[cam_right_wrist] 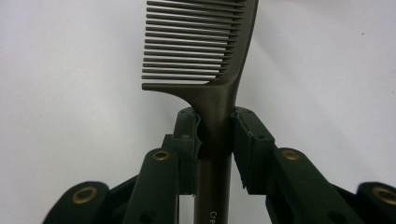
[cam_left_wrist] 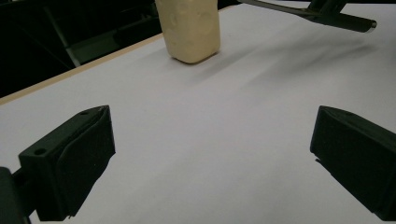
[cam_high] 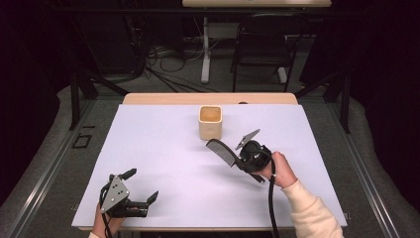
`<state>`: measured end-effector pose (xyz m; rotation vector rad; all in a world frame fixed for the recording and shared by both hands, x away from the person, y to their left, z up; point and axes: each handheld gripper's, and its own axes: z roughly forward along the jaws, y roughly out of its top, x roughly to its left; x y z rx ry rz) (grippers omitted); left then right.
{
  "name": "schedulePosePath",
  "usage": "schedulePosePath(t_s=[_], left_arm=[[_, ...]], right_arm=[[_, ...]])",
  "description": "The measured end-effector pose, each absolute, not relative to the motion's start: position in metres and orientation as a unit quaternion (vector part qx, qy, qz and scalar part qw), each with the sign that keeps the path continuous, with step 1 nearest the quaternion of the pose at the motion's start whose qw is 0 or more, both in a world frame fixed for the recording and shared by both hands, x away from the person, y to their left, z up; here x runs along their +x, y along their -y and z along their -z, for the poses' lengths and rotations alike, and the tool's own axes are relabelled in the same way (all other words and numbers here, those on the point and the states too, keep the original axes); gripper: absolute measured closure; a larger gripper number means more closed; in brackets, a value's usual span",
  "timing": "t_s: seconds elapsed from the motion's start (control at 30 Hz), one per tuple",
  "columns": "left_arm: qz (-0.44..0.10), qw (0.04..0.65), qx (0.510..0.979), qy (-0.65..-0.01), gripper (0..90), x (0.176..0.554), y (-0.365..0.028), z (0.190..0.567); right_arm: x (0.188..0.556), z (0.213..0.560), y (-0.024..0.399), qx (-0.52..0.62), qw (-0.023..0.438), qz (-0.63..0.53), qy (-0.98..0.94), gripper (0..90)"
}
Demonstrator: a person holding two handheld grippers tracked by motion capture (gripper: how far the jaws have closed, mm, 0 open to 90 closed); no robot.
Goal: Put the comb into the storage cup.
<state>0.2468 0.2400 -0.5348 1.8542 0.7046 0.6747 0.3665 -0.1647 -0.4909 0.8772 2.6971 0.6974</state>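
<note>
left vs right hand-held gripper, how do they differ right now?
The right hand-held gripper is clamped on a dark comb by its handle; the left hand-held gripper stands wide open with nothing between its jaws. The right is held above mid-table near the cream cup; the left sits low at the near edge. Both have black jaws.

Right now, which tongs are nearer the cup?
Right. The right tongs, holding the comb, sit just in front of the cup; the left tongs stand open at the near left edge.
</note>
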Motion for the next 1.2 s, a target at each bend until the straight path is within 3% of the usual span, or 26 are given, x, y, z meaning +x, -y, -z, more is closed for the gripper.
schedulePosePath(t_s=[0.63, 1.2], left_arm=[[-0.279, 0.499, 0.766, -0.293, 0.0, 0.247, -0.24, 0.535], [-0.277, 0.5, 0.767, -0.292, 0.1, 0.247, -0.241, 0.535]], right_arm=[[0.359, 0.487, 0.181, 0.303, 0.119, -0.298, -0.897, 71.6], [0.356, 0.484, 0.19, 0.311, 0.161, -0.348, -0.87, 71.6]])
